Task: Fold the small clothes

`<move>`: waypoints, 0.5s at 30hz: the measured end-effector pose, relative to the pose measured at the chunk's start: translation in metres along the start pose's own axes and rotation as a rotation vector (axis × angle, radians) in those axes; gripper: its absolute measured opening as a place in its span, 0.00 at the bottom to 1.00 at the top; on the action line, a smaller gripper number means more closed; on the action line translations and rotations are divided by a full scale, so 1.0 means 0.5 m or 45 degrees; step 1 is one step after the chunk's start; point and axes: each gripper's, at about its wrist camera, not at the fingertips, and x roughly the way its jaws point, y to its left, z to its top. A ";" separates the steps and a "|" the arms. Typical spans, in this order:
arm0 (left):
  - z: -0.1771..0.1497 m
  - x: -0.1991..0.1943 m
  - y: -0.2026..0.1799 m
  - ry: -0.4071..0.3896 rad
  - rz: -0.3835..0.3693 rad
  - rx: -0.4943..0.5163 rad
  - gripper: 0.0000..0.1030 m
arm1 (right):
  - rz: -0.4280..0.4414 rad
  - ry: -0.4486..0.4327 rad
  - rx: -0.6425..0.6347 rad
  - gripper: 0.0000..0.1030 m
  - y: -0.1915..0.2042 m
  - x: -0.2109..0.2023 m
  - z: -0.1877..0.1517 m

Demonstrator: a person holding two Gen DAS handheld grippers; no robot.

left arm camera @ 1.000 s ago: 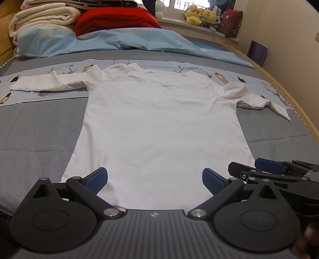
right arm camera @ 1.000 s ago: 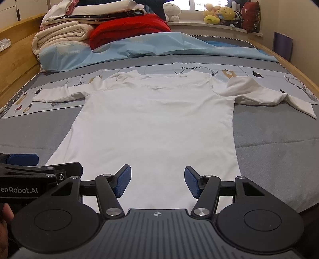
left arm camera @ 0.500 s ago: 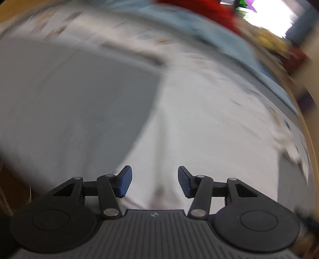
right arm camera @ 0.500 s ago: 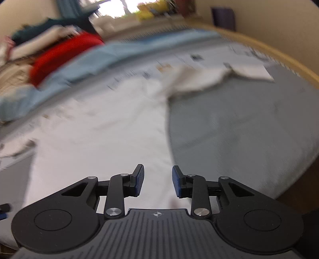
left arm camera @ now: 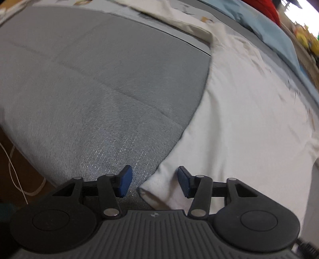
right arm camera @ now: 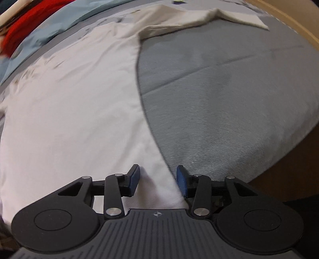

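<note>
A white long-sleeved shirt (left arm camera: pixel 249 111) lies spread flat on a grey bed cover (left arm camera: pixel 99 83). My left gripper (left arm camera: pixel 153 184) is open, its blue pads on either side of the shirt's near left hem corner (left arm camera: pixel 157 189). The shirt's left sleeve (left arm camera: pixel 175 18) stretches away at the top. In the right wrist view the shirt (right arm camera: pixel 75 103) fills the left half. My right gripper (right arm camera: pixel 157 182) is open around the near right hem corner (right arm camera: pixel 161 189). The right sleeve (right arm camera: pixel 201 17) lies bent at the far end.
A light blue quilt (left arm camera: pixel 265 22) and a red blanket (right arm camera: pixel 22 27) lie beyond the shirt. The bed's near edge drops to a wooden floor (left arm camera: pixel 24 175) with a white cable (left arm camera: pixel 12 169). A wooden bed rim (right arm camera: pixel 295 22) curves on the right.
Both grippers have swung apart from the middle of the hem, the left to the left corner and the right to the right corner. Both have dropped low and their jaws have narrowed.
</note>
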 end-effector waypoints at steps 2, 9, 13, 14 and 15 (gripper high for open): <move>-0.006 0.000 -0.007 0.008 0.011 0.047 0.10 | -0.003 -0.008 -0.035 0.03 0.006 -0.007 -0.003; -0.042 -0.027 -0.004 0.038 -0.050 0.084 0.06 | -0.033 -0.076 -0.018 0.03 -0.023 -0.010 0.027; -0.063 -0.041 -0.006 0.104 -0.054 0.133 0.06 | -0.089 -0.129 -0.013 0.03 -0.052 -0.016 0.056; -0.065 -0.044 -0.004 0.106 -0.043 0.137 0.06 | -0.084 -0.123 0.000 0.03 -0.058 -0.007 0.061; -0.066 -0.047 0.000 0.106 -0.031 0.137 0.06 | -0.073 -0.103 0.010 0.03 -0.062 0.001 0.063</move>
